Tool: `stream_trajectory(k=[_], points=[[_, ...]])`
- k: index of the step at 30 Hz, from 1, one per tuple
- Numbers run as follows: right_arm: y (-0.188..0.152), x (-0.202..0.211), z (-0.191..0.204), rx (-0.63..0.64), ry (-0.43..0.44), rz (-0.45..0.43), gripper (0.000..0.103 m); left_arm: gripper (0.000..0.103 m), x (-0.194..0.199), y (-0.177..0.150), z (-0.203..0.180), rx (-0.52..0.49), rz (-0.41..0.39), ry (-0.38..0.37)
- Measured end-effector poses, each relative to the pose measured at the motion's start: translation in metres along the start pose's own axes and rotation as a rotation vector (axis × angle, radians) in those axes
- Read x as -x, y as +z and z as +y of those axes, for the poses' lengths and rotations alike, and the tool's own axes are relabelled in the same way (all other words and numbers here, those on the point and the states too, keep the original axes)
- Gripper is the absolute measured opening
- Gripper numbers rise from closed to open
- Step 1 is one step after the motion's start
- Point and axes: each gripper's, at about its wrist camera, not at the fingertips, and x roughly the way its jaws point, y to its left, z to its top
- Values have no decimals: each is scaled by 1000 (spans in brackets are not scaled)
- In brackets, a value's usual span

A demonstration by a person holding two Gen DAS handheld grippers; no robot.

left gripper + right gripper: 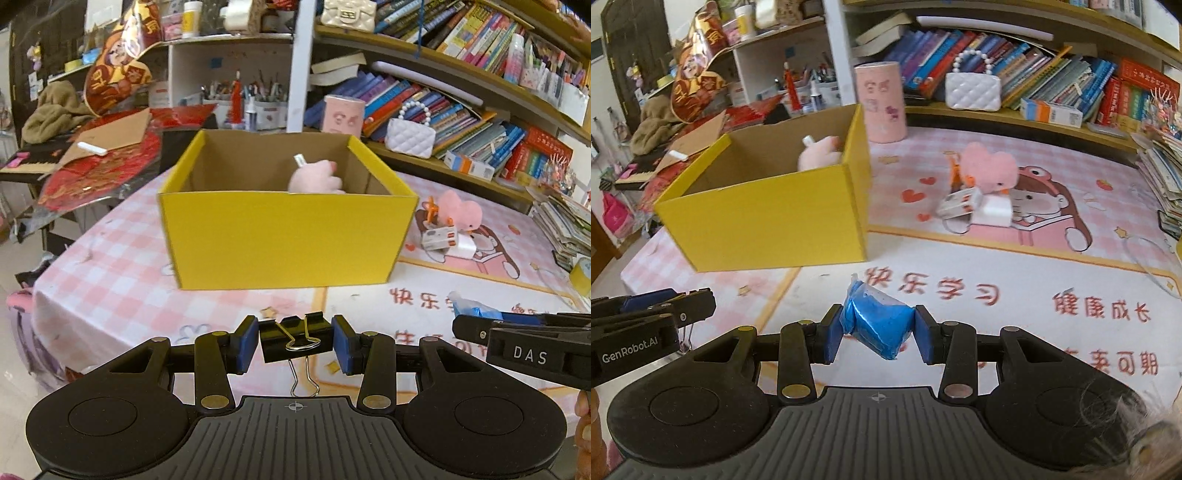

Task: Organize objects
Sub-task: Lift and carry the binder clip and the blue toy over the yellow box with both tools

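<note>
A yellow cardboard box stands open on the table, with a pink plush toy inside. My left gripper is shut on a black binder clip, held in front of the box's near wall. My right gripper is shut on a blue wrapped packet, to the right of the box. Each gripper shows at the edge of the other's view. On the table to the right lie a pink plush, a small white carton and a white charger block.
The table wears a pink checked cloth with a cartoon print. A pink cylinder tin stands behind the box. Shelves of books, a white quilted purse and stacked books border the table's back and right.
</note>
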Motion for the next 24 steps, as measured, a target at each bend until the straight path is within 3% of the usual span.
stream_trajectory(k=[11, 24], points=[[-19, 7, 46, -10, 19, -9, 37, 41, 27, -9, 39, -35, -40, 10], [-4, 10, 75, 32, 41, -44, 37, 41, 39, 20, 54, -20, -151, -16]])
